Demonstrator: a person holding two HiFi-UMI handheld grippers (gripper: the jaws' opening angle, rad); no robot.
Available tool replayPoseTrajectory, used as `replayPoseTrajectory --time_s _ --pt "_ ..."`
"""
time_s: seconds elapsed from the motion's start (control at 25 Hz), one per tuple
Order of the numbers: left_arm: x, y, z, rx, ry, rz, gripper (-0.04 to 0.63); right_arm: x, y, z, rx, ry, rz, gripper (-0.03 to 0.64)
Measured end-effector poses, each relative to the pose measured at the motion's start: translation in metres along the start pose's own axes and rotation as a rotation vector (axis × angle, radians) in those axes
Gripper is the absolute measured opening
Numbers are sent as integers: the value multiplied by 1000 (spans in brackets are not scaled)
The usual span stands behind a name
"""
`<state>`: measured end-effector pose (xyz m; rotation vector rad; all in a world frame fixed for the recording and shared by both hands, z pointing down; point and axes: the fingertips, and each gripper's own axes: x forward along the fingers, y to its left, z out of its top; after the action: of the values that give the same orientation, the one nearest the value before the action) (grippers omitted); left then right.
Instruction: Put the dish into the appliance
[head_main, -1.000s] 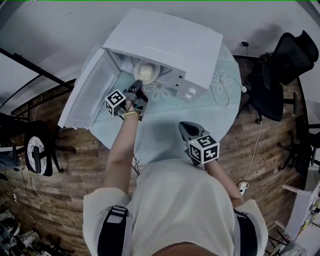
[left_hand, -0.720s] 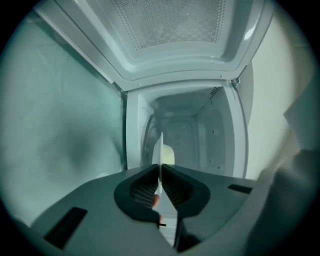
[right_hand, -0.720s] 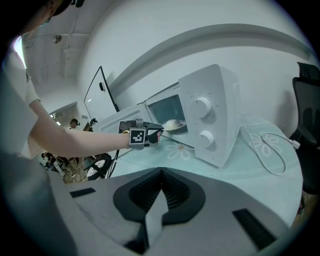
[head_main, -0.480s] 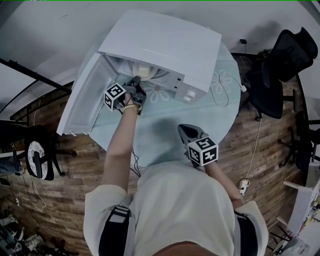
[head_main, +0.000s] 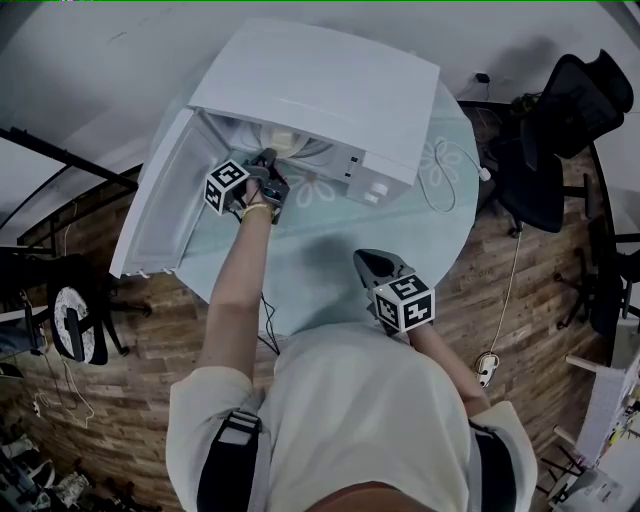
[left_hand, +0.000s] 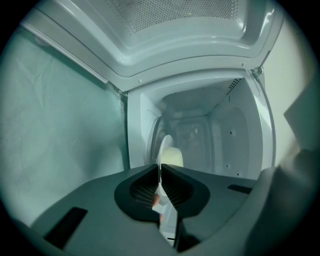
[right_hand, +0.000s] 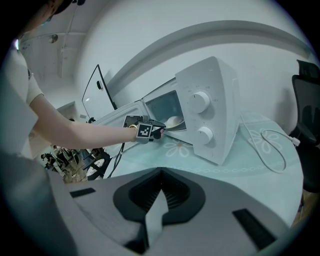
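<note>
Right now the left tool (head_main: 268, 165) (left_hand: 160, 167) is reaching into the open mouth of the white microwave (head_main: 320, 90) (right_hand: 207, 107), which is standing on the round desk (head_main: 320, 250) (right_hand: 225, 172) under a pale teal cloth with flower outlines. Its jaws are pinching the thin rim of the dish (left_hand: 170, 156) (head_main: 285, 143) (right_hand: 173, 121), nearly closed on it, with the rim showing as a pale line between the pads. The dish is sitting just inside the cooking cavity, close to its front edge; whether it is resting on the cavity floor or hanging above it is not clear. The microwave's door (head_main: 165, 200) (left_hand: 175, 20) is standing wide open on the person's left, its perforated window panel filling the top of the left gripper view. The person's left forearm (head_main: 235, 290) is stretching across the desk toward the opening.

Meanwhile the right tool (head_main: 365, 257) (right_hand: 160, 172) is hovering above the near part of the desk, close to the person's body and well apart from the microwave. Its jaws are meeting tip to tip and gripping nothing.

Two round knobs (right_hand: 200, 101) are showing on the microwave's control panel, one above the other. A white cable (head_main: 445, 175) (right_hand: 272, 145) is looping over the cloth to the right of the appliance. A black office chair (head_main: 570, 130) is standing on the wooden floor (head_main: 130, 330) beyond the desk's right edge.
</note>
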<state>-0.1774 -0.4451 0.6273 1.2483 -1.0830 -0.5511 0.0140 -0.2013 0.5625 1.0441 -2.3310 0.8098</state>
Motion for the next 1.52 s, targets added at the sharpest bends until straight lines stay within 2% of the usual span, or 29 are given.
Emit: replayPoseTrajectory --time_s 0.24,0.44,0.6,0.72,0.84,1.24,1.36,1.52 --pt "4 -2 3 15 -6 5 26 -1 1 0 -7 3 -2 6" --pt "4 -3 4 -23 3 -11 26 -1 2 -1 -12 3 0 6" --pt "2 -9 4 -6 6 -25 31 -3 4 -1 -18 0 0 6" --pt "-1 -11 2 -4 6 -34 93 -7 6 -2 -15 -2 2 6" --pt "-2 -16 -1 15 10 -37 123 -9 6 -3 -16 -5 5 6" --pt "-22 -17 -6 11 -2 -24 126 -17 16 -5 -32 -22 16 6" --pt "-31 -15 -12 38 1 -11 126 -20 20 -8 -33 -26 25 6" --pt "-46 -16 -24 119 9 4 117 -24 21 -9 -33 -37 28 6"
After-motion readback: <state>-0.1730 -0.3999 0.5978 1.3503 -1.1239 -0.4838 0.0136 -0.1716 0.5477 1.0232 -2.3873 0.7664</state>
